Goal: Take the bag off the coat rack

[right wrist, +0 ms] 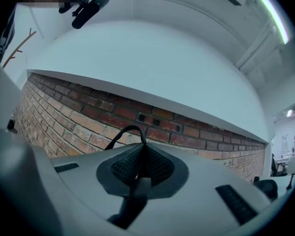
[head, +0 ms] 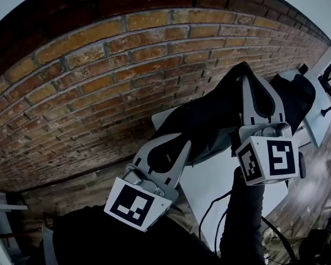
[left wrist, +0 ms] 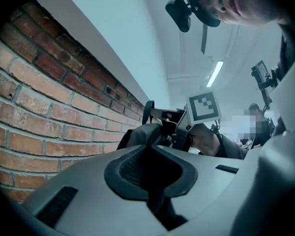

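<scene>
A black fabric bag (head: pixel 209 120) hangs in the air between my two grippers, in front of the brick wall. The left gripper (head: pixel 182 145) is shut on its lower left part; dark cloth fills the gap between its pads (left wrist: pixel 150 156). Higher up and to the right, the right gripper (head: pixel 244 70) is shut on the bag's top. In the right gripper view a thin black strap loop (right wrist: pixel 125 132) rises out of its closed pads (right wrist: pixel 137 151). The left gripper view shows the bag (left wrist: pixel 142 134) bunched ahead, with the right gripper (left wrist: pixel 162 117) and the hand on it just behind. I see no coat rack near the bag.
A red brick wall (head: pixel 116 65) fills the background close behind the bag. Below is a white surface (head: pixel 220 192), with black cables (head: pixel 215 220) and wooden floor (head: pixel 314 181) to the right. A thin brown branch-like shape (right wrist: pixel 19 45) shows far left in the right gripper view.
</scene>
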`<state>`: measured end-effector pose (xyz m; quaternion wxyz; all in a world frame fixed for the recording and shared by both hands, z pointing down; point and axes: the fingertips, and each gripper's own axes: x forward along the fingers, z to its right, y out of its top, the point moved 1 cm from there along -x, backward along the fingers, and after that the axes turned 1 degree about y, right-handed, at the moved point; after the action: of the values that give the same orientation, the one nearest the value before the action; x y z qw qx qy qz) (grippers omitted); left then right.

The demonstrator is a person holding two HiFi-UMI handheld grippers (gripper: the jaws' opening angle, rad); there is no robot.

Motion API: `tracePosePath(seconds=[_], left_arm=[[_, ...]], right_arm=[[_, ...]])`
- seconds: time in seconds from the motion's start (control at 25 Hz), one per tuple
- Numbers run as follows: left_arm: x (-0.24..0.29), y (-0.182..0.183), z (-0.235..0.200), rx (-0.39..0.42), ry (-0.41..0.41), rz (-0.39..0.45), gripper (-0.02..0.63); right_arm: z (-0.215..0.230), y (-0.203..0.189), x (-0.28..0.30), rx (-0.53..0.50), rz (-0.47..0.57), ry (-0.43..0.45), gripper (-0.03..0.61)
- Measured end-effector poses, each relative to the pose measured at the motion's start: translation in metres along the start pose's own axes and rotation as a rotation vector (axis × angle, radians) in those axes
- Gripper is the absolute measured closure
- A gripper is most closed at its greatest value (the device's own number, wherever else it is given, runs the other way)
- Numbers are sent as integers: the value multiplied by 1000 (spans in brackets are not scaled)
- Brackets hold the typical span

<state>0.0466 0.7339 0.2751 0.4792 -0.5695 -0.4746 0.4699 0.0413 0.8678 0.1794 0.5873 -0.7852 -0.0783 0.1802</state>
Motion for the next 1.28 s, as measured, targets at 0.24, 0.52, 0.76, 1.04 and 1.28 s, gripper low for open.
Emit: tracePosePath(seconds=[0.24, 0.52, 0.76, 1.04, 1.28], left_arm=[[32, -12, -23, -1, 33, -20, 581], [60, -22, -56, -12, 75, -30, 581], [81, -22, -78, -4, 105, -27, 581], [100, -20, -102, 19, 143, -23, 581], [107, -17, -109, 25, 165, -5, 578]], right_arm=[[13, -24, 37, 20, -9, 30, 558], [22, -55, 77, 47, -35, 56, 558], [30, -72, 108, 54, -32, 58, 557], [35, -76, 124, 52, 7, 93, 505], [36, -87, 119, 53, -39, 64, 505]])
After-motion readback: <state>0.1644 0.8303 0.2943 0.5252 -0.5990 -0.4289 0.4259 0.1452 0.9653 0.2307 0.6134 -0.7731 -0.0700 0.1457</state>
